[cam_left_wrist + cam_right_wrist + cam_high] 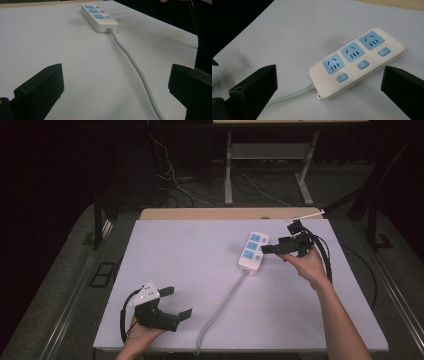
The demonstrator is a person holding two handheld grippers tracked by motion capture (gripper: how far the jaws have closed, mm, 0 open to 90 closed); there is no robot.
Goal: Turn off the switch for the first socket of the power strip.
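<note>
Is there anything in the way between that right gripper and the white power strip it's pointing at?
Nothing visible. The right gripper hangs open just beside the power strip, with bare white table between its jaws and the strip. The strip's grey cable runs off toward the near edge, away from that gap.

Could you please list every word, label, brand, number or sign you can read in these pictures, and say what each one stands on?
None: there is no readable text.
Power strip: its white casing carries blue sockets and blue switches, with no legible brand or rating.
Left gripper and right gripper: no lettering can be made out on either.
</note>
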